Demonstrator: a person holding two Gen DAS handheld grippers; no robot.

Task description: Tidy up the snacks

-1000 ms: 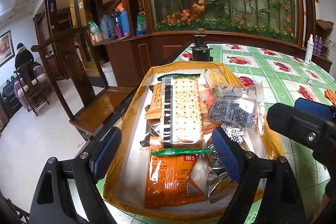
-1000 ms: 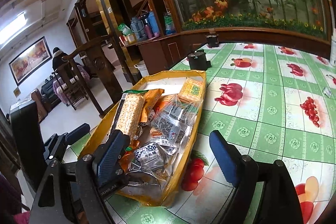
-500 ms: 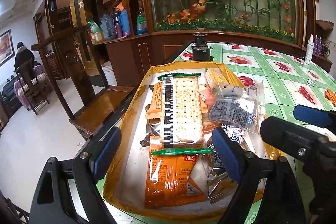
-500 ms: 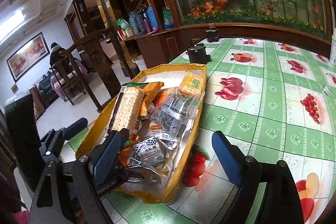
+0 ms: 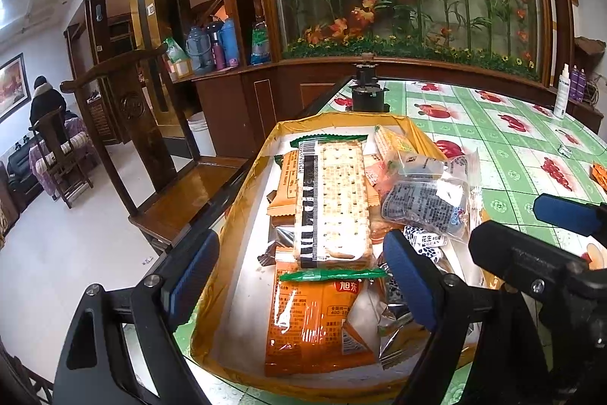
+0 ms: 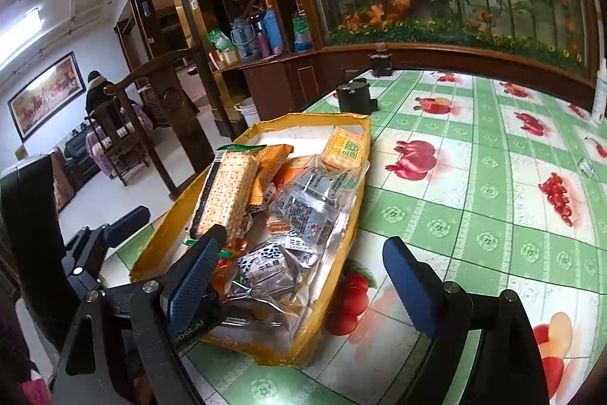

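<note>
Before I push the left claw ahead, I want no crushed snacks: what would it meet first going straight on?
Probably the orange snack packet in the yellow tray, lying between the open left claw pads; depth is unclear.

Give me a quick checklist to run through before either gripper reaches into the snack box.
1. Left gripper open, nothing held: ok.
2. Right gripper open, nothing held: ok.
3. Cracker pack lies on top of the pile, free to grab: ok.
4. Yellow box sits fully on the table: cannot tell, its left rim is near the edge.
5. Table space right of the box bare for sorting: ok.
</note>
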